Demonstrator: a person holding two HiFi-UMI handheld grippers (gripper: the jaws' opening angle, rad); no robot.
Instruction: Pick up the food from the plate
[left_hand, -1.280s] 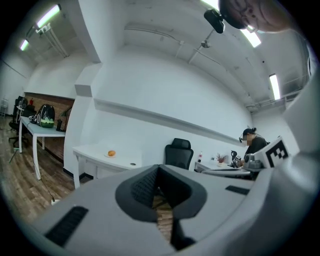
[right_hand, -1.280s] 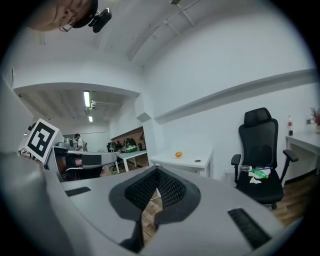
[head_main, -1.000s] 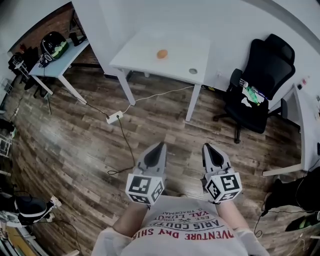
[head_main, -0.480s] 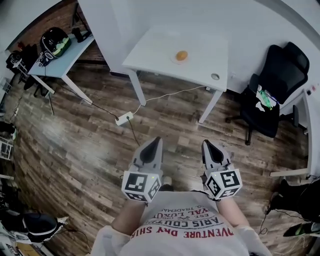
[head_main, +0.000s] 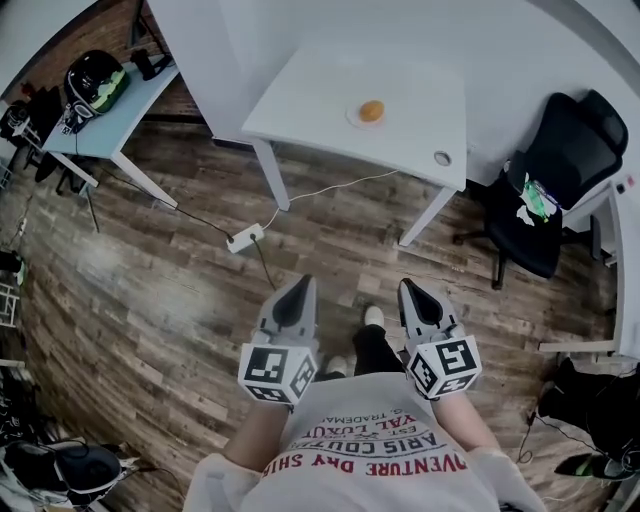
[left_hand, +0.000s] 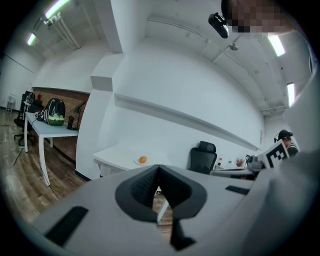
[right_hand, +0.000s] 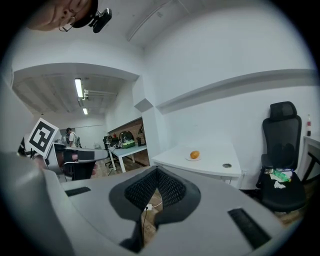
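In the head view the food (head_main: 371, 111), a small rounded orange piece, sits on a pale plate (head_main: 355, 117) around the middle of the white worktop (head_main: 310, 90), somewhat toward its right end. A round cable hole (head_main: 442, 158) lies near the front right corner. The left tool (head_main: 299, 288) and right tool (head_main: 412, 292) are held side by side in front of the person, well apart from the worktop, both pointing toward it. On the wooden floor (head_main: 150, 300) between lie a power strip (head_main: 243, 238) and its cable (head_main: 330, 187). A black office chair (head_main: 535, 200) stands off the worktop's right end, and a second worktop (head_main: 110, 115) with bags stands off its left. In the left gripper view the left tool (left_hand: 158, 167) has its jaws together with nothing between them, and the food (left_hand: 143, 159) shows far beyond on the plate. In the right gripper view the right tool (right_hand: 157, 170) likewise has its tips touching and holds nothing. The food (right_hand: 195, 155) rests on the plate (right_hand: 189, 158), the cable hole (right_hand: 227, 165) is nearer the front edge, and the chair (right_hand: 282, 150) is to the right. The food looks light and, being round, likely to roll. Whether it is firm fruit or soft bread I cannot tell, so a gentle squeeze across its widest part, low near the plate, seems safest. The plate may slide if nudged. Nothing on the worktop crowds the plate, and only the floor cable lies in the path.
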